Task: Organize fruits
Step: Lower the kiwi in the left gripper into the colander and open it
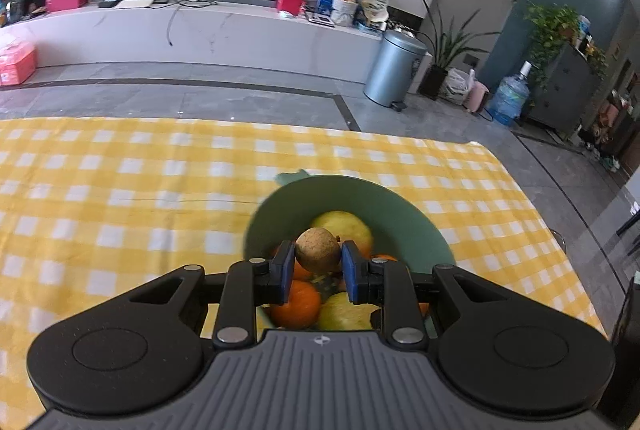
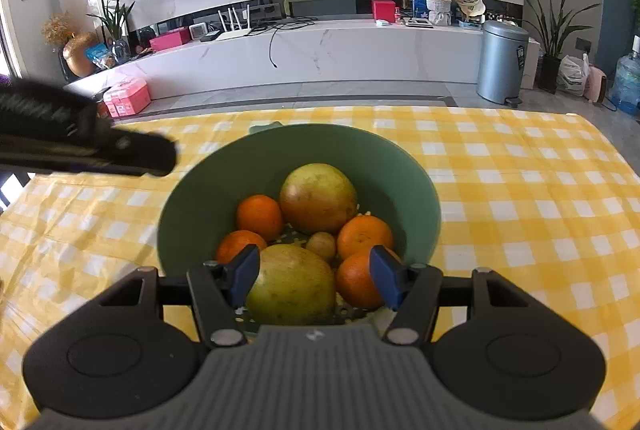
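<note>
The left gripper (image 1: 318,266) has its two blue pads pressed on a small brown round fruit (image 1: 317,249), one pad on each side, so the fruit hangs just above the green bowl (image 1: 352,198) and touches nothing else. I think the pinch sits at the widest part of the fruit because there it cannot slip up or down. The bowl stands on the table with the yellow checked cloth (image 1: 120,190), toward the right part of it in the left wrist view.

The right gripper (image 2: 314,276) is about half open and holds nothing. Its pads stand on either side of the near yellow-green fruit (image 2: 292,290) and an orange (image 2: 356,282) without pressing on them. It seems to wait over the near rim of the bowl, maybe ready for the next fruit.

In the bowl lie two big yellow-green fruits, the far one (image 2: 318,202) near the middle, four oranges around them, and one more small brown fruit (image 2: 321,245) between them. The heavy fruits rest at the bottom, and the small ones fill the gaps, which is natural in a round bowl. The bottom of the bowl looks perforated, like a strainer.

About writing: there is a small emblem on the grey body of each gripper, but no letters that I can read. The pink boxes (image 2: 128,96) on the far floor carry some print, too small to tell. The sticker on the grey bin (image 2: 502,60) is also not legible.
</note>
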{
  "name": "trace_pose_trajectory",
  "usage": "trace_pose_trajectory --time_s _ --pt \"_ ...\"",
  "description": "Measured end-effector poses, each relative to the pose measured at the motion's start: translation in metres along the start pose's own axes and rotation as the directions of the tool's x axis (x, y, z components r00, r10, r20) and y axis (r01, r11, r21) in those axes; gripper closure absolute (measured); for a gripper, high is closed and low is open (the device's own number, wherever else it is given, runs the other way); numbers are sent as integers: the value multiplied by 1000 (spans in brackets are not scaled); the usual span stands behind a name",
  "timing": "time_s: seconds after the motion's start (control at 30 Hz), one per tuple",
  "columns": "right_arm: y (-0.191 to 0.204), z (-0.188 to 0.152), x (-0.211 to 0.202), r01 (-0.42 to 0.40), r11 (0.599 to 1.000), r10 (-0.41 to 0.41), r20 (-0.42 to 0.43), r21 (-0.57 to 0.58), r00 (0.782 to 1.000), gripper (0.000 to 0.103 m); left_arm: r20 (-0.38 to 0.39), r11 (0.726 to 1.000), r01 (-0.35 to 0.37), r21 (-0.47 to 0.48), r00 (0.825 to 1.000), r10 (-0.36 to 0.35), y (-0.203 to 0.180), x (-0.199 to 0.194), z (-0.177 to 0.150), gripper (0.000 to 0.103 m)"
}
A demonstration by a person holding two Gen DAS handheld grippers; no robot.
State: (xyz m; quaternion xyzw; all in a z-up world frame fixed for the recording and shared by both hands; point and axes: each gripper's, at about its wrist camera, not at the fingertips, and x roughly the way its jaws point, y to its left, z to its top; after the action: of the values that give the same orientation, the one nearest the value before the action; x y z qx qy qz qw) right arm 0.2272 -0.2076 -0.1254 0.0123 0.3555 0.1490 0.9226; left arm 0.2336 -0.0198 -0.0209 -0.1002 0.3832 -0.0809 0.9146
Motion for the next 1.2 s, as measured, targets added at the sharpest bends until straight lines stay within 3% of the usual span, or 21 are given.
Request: trace_pose_trajectory --time_s 0.3,0.9,1.2 --pt "2 -2 3 12 999 -12 -5 -48 1000 45 -70 999 -7 48 998 10 -2 27 -11 75" --pt "17 -5 6 4 992 -4 -4 -130 1000 45 -121 997 13 73 993 -4 4 36 -21 75" --pt "18 -6 4 10 991 -10 5 -134 1000 45 -79 994 6 113 997 3 -2 22 -22 62"
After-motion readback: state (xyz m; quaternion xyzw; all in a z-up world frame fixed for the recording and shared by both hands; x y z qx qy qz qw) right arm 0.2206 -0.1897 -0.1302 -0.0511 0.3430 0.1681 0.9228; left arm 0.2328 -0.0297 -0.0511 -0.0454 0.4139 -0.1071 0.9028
